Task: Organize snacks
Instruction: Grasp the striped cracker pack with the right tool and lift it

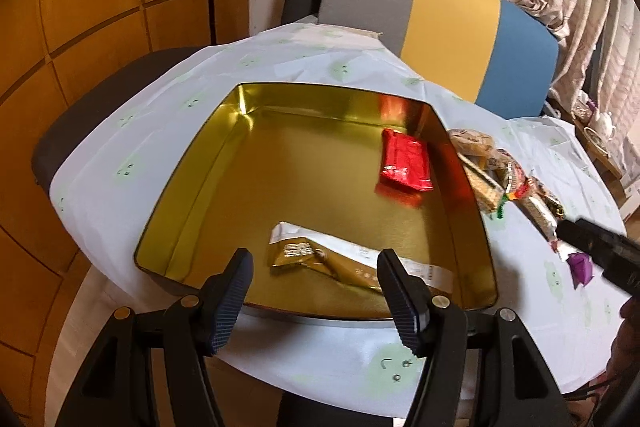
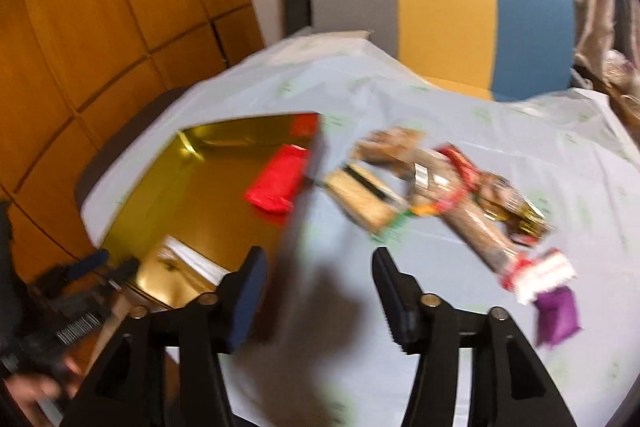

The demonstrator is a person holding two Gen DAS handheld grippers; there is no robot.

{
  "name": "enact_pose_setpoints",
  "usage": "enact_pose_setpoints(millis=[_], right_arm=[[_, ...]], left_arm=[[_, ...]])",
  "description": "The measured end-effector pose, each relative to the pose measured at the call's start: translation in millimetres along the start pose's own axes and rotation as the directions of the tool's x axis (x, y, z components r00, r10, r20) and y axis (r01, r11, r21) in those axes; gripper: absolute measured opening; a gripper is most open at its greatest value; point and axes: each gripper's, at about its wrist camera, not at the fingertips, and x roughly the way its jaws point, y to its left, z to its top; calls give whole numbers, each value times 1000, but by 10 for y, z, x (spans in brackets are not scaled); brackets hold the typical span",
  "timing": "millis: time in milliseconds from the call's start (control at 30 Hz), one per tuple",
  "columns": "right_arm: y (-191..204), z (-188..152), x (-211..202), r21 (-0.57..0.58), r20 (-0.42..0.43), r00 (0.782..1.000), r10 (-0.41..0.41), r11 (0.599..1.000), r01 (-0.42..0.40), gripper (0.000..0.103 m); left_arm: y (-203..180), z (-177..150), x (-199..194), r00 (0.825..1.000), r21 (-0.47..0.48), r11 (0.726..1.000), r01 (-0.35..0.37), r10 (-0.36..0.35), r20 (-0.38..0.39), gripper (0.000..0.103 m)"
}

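The left gripper [image 1: 316, 291] hangs with its jaws spread wide and nothing between them, poised over the near wall of the gold tin [image 1: 192, 171]. Just beyond its tips, at about 12 o'clock, a long gold wrapper [image 1: 352, 263] lies flat on the tin floor; farther in, toward 1 o'clock, a red packet [image 1: 406, 163] rests close to the tin's right wall.

The right gripper [image 2: 320, 291] is likewise spread and empty, held above the pale tablecloth [image 2: 400, 99] just outside the tin's right wall. Its view is blurred, so fine detail is uncertain. From its tips, a heap of loose snacks [image 2: 440, 187] stretches from 12 toward 2 o'clock, and a small purple packet [image 2: 558, 315] lies at about 3 o'clock, touching or just beside a red-and-white packet [image 2: 540, 275].

These packets look light, thin and crinkly, probably slick foil or film around brittle biscuits or bars, so a hard squeeze could crush the contents. The safest hold is likely across the narrow width near the middle, or on a crimped end seal. Since the heap overlaps, taking the outermost piece first should avoid dragging its neighbours.
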Motion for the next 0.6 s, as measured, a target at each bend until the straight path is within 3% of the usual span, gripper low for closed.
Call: enact_pose_setpoints(millis=[200,367,500,600], right_arm=[[-645,-392,17,83,-65,986,-151,984,156,60],[-975,-673,89,170,-129,974,-187,963,207,60],[-1030,-782,152,180,-151,972,-182,961,208,60],[-1027,-811,190,177,-154,974,-167,965,193,60]], left_arm=[[-102,13,-1,1000,15,1000,17,-17,-4,65],[-307,66,-24,998,89,994,59,-58,-13,65],[-597,205,-75,988,192,969,154,-152,-24,65],[-847,394,-110,983,257,949,183,-184,-20,65]])
